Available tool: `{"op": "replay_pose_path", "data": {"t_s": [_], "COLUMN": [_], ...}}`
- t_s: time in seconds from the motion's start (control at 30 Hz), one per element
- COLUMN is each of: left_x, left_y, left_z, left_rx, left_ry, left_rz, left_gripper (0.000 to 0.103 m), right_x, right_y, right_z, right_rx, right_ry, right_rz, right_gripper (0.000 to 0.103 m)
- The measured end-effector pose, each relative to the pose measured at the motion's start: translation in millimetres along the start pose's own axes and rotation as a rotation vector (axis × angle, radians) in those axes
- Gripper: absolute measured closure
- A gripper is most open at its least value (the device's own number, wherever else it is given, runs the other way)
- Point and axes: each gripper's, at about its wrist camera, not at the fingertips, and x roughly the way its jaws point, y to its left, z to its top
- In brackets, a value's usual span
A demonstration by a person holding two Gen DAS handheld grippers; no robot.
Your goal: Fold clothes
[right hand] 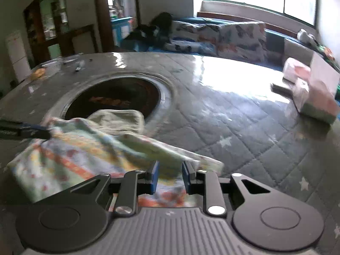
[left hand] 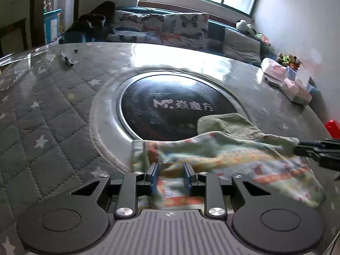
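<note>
A small patterned garment [left hand: 229, 159], pale green with orange and red print, lies partly lifted on the round table; it also shows in the right wrist view [right hand: 70, 159]. My left gripper [left hand: 171, 175] sits over its near left edge with the jaws a hand's width apart and cloth bunched between them. My right gripper [right hand: 169, 175] stands the same way over the garment's near right edge, with cloth between its blue pads. Each gripper shows in the other's view, the right [left hand: 318, 148] and the left [right hand: 25, 130], touching the raised cloth edge.
The table has a quilted grey star-print cover [left hand: 53, 110] under clear plastic and a black round cooktop [left hand: 176, 106] in the middle. Pink tissue packs [right hand: 314, 93] sit at the right edge. Small items [left hand: 67, 59] lie far left. A sofa [left hand: 161, 29] stands behind.
</note>
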Motion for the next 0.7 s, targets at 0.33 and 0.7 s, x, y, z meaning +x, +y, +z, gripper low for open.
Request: {"op": "replay_pose_path", "data": {"t_s": [0.33, 0.7], "left_x": [-9, -25], "left_y": [1, 5], "left_z": [-6, -10], "left_rx": [-0.004, -0.003], "left_ry": [-0.008, -0.05], "left_rz": [0.026, 0.051], "left_gripper": [0.067, 0.045], "right_x": [-5, -17], "right_y": [33, 75], "right_z": [-20, -13], "right_rx": [-0.05, -0.143], "right_ry": [0.048, 0.023], "right_rz": [0.04, 0.125], "right_gripper": [0.078, 0.077]}}
